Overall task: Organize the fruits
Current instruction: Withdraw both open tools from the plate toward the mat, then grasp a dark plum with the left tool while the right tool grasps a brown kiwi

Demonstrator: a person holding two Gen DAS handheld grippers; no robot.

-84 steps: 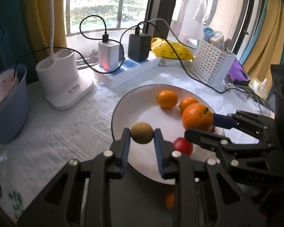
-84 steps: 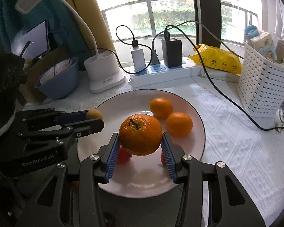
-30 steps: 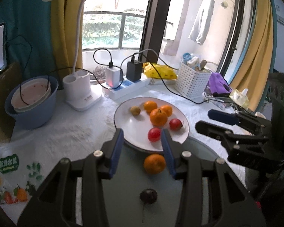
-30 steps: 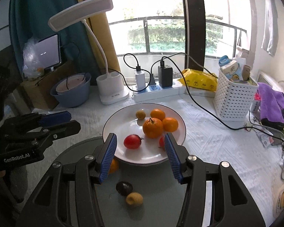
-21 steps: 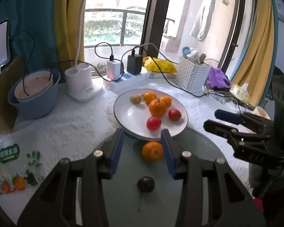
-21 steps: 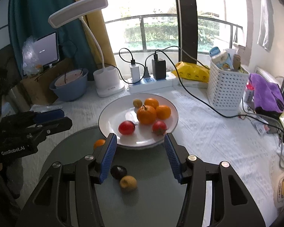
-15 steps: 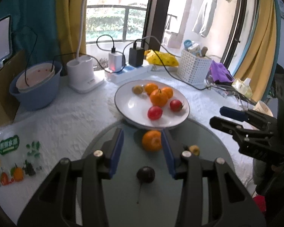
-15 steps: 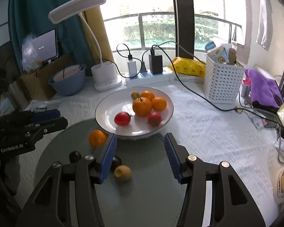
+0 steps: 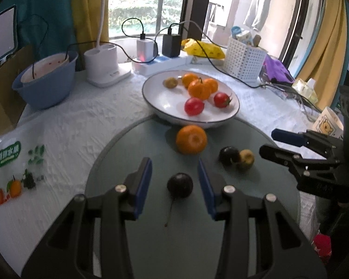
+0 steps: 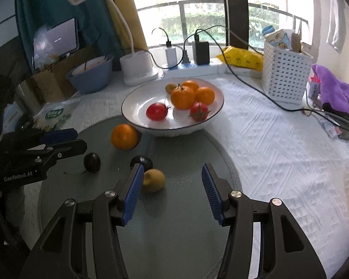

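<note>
In the left wrist view, the left gripper [image 9: 174, 181] is seen low in the frame with its fingers [image 9: 143, 181] spread, and a dark plum [image 9: 180, 184] lies between them, untouched, on the grey round mat [image 9: 132, 139]. An orange [image 9: 191, 139] rests above it at centre, just below the white plate [image 9: 230, 114], where oranges and tomatoes are already gathered. In the right wrist view, the right gripper [image 10: 172, 193] is held with fingers spread and empty; a yellow-brown fruit [image 10: 153, 180] lies just beside its left finger, touching a second dark plum [image 10: 142, 161]. If the left fingers are closed off-centre, the round plum may be squeezed out and rolled across the smooth mat. If the right gripper is lowered as it stands, the yellow-brown fruit may be knocked into its neighbour, and both could be scattered toward the bench [image 10: 256, 139].
</note>
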